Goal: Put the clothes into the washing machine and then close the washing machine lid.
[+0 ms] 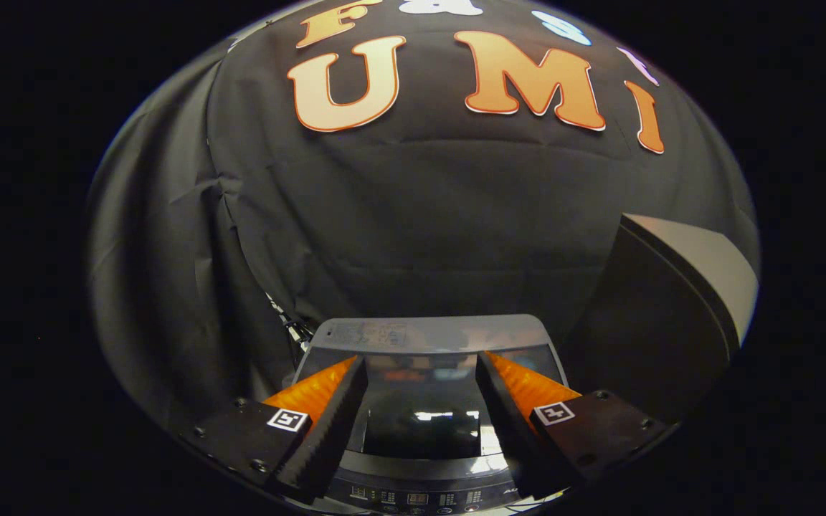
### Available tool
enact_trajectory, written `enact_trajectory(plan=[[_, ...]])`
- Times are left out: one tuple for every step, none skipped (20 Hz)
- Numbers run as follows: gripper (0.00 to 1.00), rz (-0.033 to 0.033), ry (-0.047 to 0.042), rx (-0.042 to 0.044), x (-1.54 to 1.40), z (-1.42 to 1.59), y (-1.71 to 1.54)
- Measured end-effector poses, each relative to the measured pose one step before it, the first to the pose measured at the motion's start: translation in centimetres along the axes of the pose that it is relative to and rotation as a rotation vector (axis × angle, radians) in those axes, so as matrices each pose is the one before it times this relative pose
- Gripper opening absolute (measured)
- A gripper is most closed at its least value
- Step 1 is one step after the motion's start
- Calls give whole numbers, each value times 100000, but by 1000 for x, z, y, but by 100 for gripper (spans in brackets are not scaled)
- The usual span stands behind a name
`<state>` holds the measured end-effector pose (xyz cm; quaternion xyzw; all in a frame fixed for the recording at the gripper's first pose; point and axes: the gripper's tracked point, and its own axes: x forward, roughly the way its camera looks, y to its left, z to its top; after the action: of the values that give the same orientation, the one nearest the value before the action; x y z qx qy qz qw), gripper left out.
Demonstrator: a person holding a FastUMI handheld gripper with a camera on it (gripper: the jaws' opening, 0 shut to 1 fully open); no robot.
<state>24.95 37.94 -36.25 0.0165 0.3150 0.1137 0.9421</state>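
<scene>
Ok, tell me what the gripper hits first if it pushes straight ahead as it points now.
Probably the washing machine: its closed lid lies between and just ahead of the open gripper. Depth is unclear; it might pass above to the black cloth wall.

- Dim booth; the black cloth wall [413, 215] swallows most of the light.
- Bright glare strip on the washing machine lid [424, 416].
- Fisheye bends the edges; a grey panel [700, 265] right of it catches light.
- Focus fairly sharp.
</scene>
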Motion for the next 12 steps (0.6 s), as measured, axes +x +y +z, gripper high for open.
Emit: enact_trajectory(plan=[[98,-42,1483,143,198,-707,56],[99,137,1903,105,-56,-812,40],[99,269,1753,276,276,-837,126],[99,176,1920,176,190,-903,89],[99,22,1435,244,262,-740,22],[99,-114,1603,-11,423,-979,48],[99,-86,1885,129,412,-980,-140],[99,-3,1874,302,344,-946,-16],[99,-116,1732,306,356,-803,-22],[99,-43,1483,199,44,-800,-84],[99,195,1522,-51,143,-575,-55],[99,51,1048,-80,114,-268,90]])
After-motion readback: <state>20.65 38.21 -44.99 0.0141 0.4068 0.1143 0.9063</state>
